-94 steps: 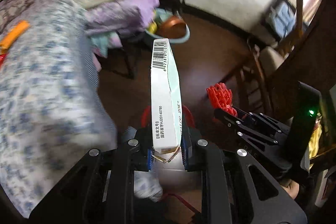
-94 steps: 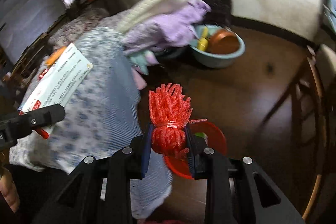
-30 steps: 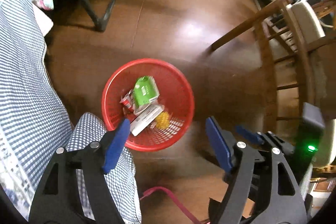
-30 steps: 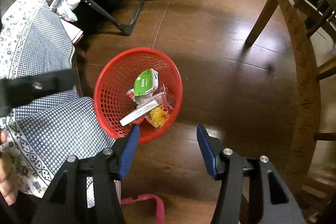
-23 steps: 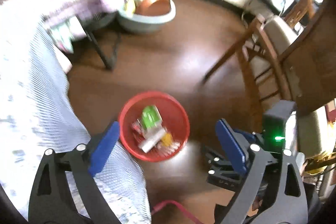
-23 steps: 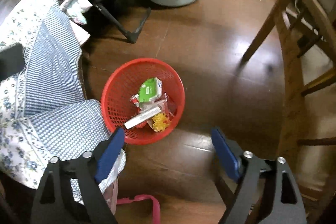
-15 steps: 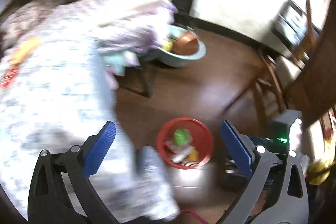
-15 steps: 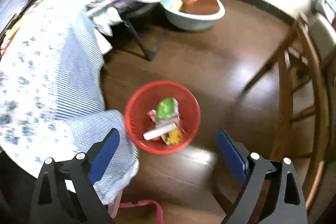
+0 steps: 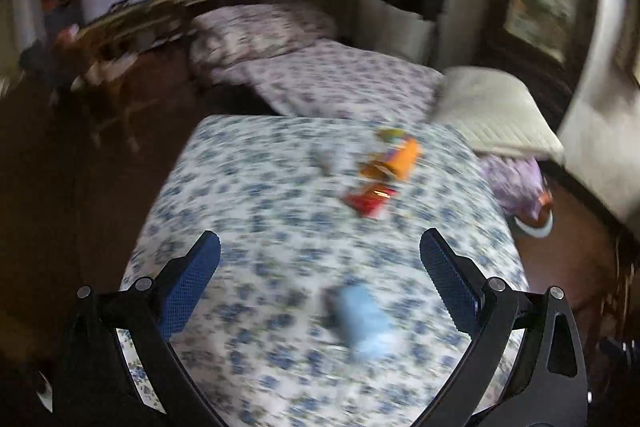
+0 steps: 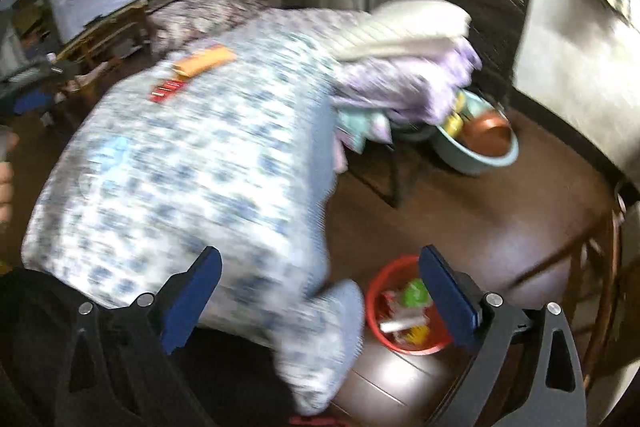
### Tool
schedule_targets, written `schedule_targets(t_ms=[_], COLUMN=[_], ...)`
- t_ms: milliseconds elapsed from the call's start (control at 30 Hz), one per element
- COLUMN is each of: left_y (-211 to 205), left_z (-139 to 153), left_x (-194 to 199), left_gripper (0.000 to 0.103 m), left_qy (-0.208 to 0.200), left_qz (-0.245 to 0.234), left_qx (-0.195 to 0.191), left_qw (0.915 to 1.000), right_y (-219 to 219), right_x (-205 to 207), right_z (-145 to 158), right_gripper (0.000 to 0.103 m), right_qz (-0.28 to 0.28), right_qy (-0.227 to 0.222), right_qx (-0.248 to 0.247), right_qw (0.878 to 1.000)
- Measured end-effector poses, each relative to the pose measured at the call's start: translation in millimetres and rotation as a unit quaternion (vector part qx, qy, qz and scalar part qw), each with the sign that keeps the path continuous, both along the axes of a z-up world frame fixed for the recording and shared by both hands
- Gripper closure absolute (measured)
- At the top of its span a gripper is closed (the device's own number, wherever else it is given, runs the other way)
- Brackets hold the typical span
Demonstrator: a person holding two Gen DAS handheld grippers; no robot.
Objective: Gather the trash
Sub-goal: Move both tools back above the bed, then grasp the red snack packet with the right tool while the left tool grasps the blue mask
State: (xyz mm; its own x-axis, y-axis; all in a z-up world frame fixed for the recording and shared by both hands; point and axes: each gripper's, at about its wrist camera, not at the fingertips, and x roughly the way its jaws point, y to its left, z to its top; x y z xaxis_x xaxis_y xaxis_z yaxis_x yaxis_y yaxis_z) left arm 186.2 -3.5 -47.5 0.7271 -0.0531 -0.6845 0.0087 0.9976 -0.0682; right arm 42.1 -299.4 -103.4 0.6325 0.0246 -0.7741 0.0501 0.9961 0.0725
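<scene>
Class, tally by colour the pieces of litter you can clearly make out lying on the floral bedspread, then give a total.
orange piece: 1
red piece: 1
light blue piece: 1
Total: 3. The picture is blurred, so smaller scraps may go uncounted.

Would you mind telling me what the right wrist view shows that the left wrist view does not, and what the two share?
Only the right wrist view shows the red basket of trash on the floor and the chair beside it. Only the left wrist view shows the light blue item clearly, lying between the open left gripper fingers. Both show the floral bedspread, the orange wrapper and red wrapper on it, the cream pillow, and the basin.
</scene>
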Motion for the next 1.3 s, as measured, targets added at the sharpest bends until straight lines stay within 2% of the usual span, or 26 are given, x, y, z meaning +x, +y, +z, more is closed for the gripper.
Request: schedule_targets(t_ms=[133,233,400,567,733,833,933,1000,1133,1300], left_y=[33.8,52.5,69.7,76.2,83.6,90.5,98.9,103.3,105.4,104.7], left_z=[-15.8,-14.9,-16.2,-17.2,-20.1,-25.2,-28.9,-30.9,-35.3,-38.7], left_x=[5.4,7.4,6.1,8.8,11.5,14.9,14.6,14.9,19.0,24.5], left_gripper=[0.007,0.007,0.007,0.007,0.007,0.007,0.007,0.007,0.007,0.007], left_qy=[0.011,0.001,0.003,0.01,0.015,0.028,0.032,0.035,0.042,0.051], left_qz=[0.04,0.057,0.065,0.068,0.099,0.111,0.12,0.124,0.124,0.118], left_qx=[-0.021,-0.017,-0.038,-0.056,-0.052,-0.062,-0.074,-0.08,-0.081,-0.095], left_qw=[0.9989,0.9982,0.9971,0.9961,0.9936,0.9914,0.9894,0.9885,0.9881,0.9872], right_y=[49.9,87.9,140.3,164.6,169.3,174.4,177.3,179.2,183.4,175.7], right_x=[20.2,38.2,58.0,71.0,109.2,149.0,191.6,218.8,253.8,278.9], right_z=[15.4,16.9,10.0,10.2,21.7,20.3,8.1,-1.1,-18.4,-27.0], right_gripper=[0.006,0.006,0.006,0.006,0.006,0.006,0.006,0.006,0.006,0.006], right_qz=[0.042,0.069,0.105,0.129,0.114,0.101,0.085,0.081,0.065,0.017], right_qy=[-0.013,-0.013,0.002,0.002,-0.025,-0.036,-0.026,-0.015,0.018,0.021], right_qx=[0.004,0.012,0.025,0.004,-0.011,-0.019,-0.013,0.008,0.027,0.054], right_qw=[0.999,0.997,0.994,0.992,0.993,0.994,0.996,0.997,0.997,0.998])
